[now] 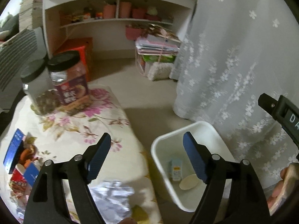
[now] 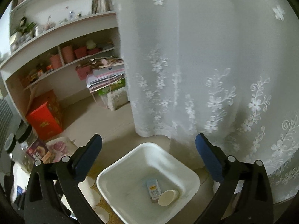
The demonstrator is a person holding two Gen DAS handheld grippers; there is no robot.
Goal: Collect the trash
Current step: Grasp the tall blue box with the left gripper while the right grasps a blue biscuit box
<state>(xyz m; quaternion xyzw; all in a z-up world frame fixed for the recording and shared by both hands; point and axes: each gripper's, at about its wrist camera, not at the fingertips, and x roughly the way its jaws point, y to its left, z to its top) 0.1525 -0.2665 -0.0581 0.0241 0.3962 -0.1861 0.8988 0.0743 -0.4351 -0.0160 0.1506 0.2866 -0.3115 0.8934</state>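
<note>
My right gripper [image 2: 148, 145] hangs wide and empty over the white bin [image 2: 119, 192]; inside lie a small carton [image 2: 153, 187] and what looks like a paper cup [image 2: 168, 197] (touching).

Crumpled foil [image 1: 112, 196] partly behind left hand-held gripper [image 1: 147, 158]; shelf items [image 1: 112, 11] blurred

1. The bin [image 2: 119, 192] looks like smooth white plastic with a slight sheen.
2. Inside the bin, the small carton [image 2: 153, 189] looks like printed card, and the cup [image 2: 168, 197] beside it like matt paper.
3. Left of the bin, the tablecloth [image 1: 78, 127] is soft floral cloth.
4. Behind the bin, the curtain [image 2: 214, 74] is sheer embroidered fabric.
5. On the tablecloth, the jars [image 1: 65, 78] are clear glossy plastic with matt black lids.
6. The crumpled wrapper [image 1: 112, 196] left of the bin looks like shiny foil.
</note>
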